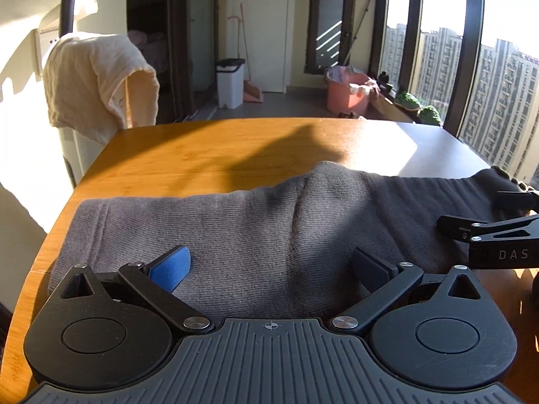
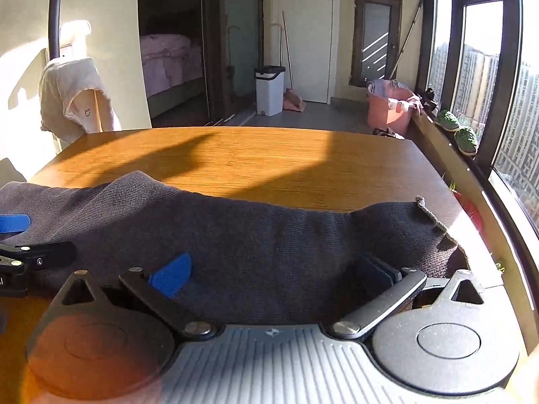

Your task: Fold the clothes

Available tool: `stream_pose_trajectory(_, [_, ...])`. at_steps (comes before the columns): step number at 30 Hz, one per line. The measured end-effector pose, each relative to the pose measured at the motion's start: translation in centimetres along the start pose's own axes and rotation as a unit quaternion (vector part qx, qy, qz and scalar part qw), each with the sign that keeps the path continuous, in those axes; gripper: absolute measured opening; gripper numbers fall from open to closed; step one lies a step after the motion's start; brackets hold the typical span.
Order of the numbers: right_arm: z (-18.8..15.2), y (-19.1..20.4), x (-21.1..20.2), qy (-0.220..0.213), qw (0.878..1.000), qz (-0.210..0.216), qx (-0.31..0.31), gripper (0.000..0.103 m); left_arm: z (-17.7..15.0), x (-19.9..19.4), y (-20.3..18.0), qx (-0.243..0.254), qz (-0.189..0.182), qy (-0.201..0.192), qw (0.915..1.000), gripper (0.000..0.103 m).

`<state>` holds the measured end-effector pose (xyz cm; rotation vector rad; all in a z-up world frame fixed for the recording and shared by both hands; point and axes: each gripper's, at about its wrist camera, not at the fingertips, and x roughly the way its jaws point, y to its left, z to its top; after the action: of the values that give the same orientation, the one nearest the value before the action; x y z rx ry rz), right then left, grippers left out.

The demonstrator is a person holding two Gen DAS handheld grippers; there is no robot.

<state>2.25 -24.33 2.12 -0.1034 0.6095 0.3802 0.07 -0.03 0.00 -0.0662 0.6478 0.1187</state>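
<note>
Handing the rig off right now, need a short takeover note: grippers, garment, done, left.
Left gripper: open, low over the left part of the grey knit garment, gripping nothing.
Right gripper: open, over the garment's right part near its frayed end, gripping nothing.
Garment: lies in a long band across the near edge of the wooden table, with a raised ridge mid-length.
Done: it looks folded lengthwise once, though I can't confirm that.
Left: probably grip both ends, fold crosswise, flatten the ridge.
</note>
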Motion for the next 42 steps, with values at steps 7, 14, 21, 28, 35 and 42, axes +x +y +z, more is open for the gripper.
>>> stream_pose_trajectory(7, [1.4,1.8,-0.6,0.007,1.0,-0.006,-0.001,0.103,0.3,0.5,-0.4,0.001,-0.003,0.003,1.0,0.103])
stream_pose_trajectory(14, [1.2,-2.2,-3.2,0.011,1.0,0.006,-0.011,0.103,-0.2,-0.1,-0.2,0.006,-0.003,-0.005,1.0,0.103])
stream_pose_trajectory(21, [0.9,-2.4,-2.8,0.011,1.0,0.007,-0.012,0.103,0.0,0.3,0.1,-0.002,-0.012,-0.007,0.9999,0.103])
stream_pose_trajectory(28, [0.8,-2.1,-2.2,0.012,1.0,0.007,-0.013,0.103,0.2,0.4,0.1,-0.001,-0.014,-0.007,0.9999,0.103])
stream_pose_trajectory(35, [0.8,-1.9,-1.9,0.012,1.0,0.006,-0.013,0.103,0.2,0.3,0.1,-0.008,-0.02,-0.012,0.9997,0.103])
stream_pose_trajectory(42, [0.7,-1.8,-1.9,0.012,1.0,0.006,-0.014,0.103,0.2,0.2,0.3,-0.007,-0.023,-0.013,0.9996,0.103])
